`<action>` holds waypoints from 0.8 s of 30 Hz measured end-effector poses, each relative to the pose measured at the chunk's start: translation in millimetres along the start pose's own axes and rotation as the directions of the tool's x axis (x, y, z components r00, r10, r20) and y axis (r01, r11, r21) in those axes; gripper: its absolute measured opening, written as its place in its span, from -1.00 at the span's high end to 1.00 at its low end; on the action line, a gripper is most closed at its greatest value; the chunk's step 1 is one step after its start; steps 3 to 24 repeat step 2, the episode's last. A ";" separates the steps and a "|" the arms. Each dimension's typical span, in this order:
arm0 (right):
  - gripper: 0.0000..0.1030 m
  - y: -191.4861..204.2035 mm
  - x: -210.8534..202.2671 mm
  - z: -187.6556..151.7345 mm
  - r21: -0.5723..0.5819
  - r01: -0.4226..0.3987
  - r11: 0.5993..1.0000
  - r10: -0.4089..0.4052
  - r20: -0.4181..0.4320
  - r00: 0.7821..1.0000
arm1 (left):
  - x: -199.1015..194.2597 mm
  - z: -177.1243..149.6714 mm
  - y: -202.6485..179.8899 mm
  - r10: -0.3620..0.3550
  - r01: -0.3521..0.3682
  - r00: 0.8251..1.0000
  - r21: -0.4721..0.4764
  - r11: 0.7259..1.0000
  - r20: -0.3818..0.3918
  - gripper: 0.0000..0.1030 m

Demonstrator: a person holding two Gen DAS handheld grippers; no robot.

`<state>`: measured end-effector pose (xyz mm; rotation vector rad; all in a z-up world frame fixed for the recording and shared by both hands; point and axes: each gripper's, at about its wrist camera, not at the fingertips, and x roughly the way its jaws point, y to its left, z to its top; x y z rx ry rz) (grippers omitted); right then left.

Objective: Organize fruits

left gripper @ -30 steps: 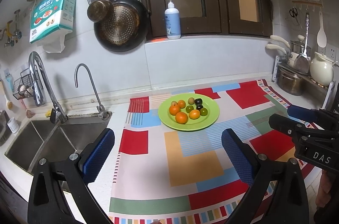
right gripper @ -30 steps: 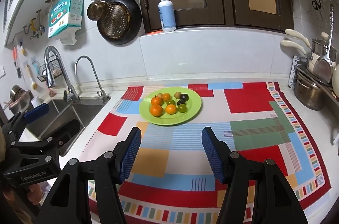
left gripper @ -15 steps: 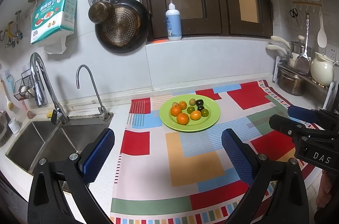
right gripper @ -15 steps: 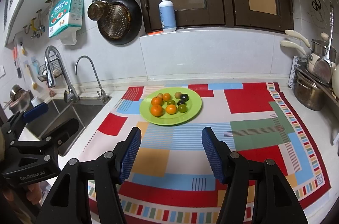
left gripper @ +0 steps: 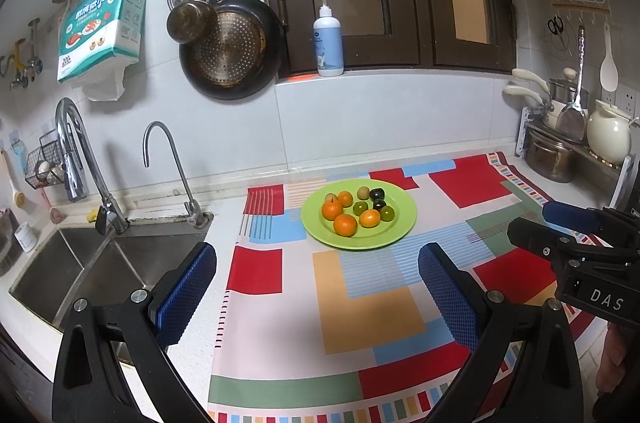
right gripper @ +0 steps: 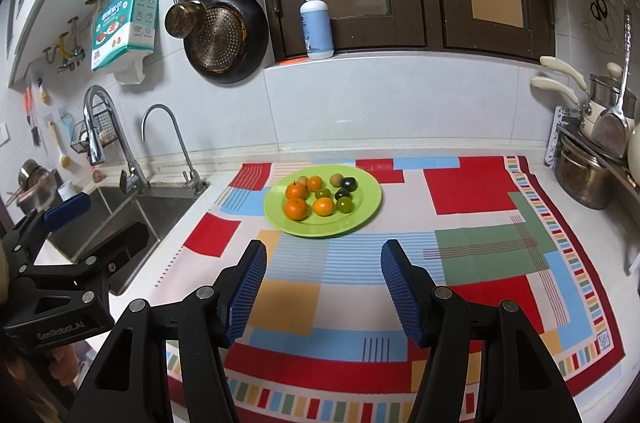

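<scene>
A lime-green plate (left gripper: 400,223) (right gripper: 366,207) sits on a colourful patchwork cloth (left gripper: 372,295) (right gripper: 472,247) on the counter. It holds several small fruits: orange ones (left gripper: 345,225) (right gripper: 296,209), green ones (right gripper: 344,205) and dark ones (right gripper: 348,183). My left gripper (left gripper: 316,287) hovers open over the cloth's near left, well short of the plate, nothing between its blue pads. My right gripper (right gripper: 322,287) is also open and empty, in front of the plate. Each gripper appears at the other view's edge.
A steel sink (left gripper: 80,263) with two taps (left gripper: 168,167) lies left of the cloth. Pots and a white jug (left gripper: 608,133) stand on a rack at the right. A pan (left gripper: 230,47) hangs on the wall; a soap bottle (left gripper: 328,39) stands on the sill.
</scene>
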<state>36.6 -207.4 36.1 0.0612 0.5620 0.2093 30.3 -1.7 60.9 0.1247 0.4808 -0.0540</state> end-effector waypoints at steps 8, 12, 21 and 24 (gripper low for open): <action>-0.17 0.2 0.0 -0.2 -0.002 0.001 1.000 -0.001 0.001 1.000 | 0.0 -0.1 0.1 -0.001 0.001 1.000 -0.001 1.000 -0.001 -1.00; -0.17 0.2 0.0 -0.2 -0.002 0.001 1.000 -0.001 0.001 1.000 | 0.0 -0.1 0.1 -0.001 0.001 1.000 -0.001 1.000 -0.001 -1.00; -0.17 0.2 0.0 -0.2 -0.002 0.001 1.000 -0.001 0.001 1.000 | 0.0 -0.1 0.1 -0.001 0.001 1.000 -0.001 1.000 -0.001 -1.00; -0.17 0.2 0.0 -0.2 -0.002 0.001 1.000 -0.001 0.001 1.000 | 0.0 -0.1 0.1 -0.001 0.001 1.000 -0.001 1.000 -0.001 -1.00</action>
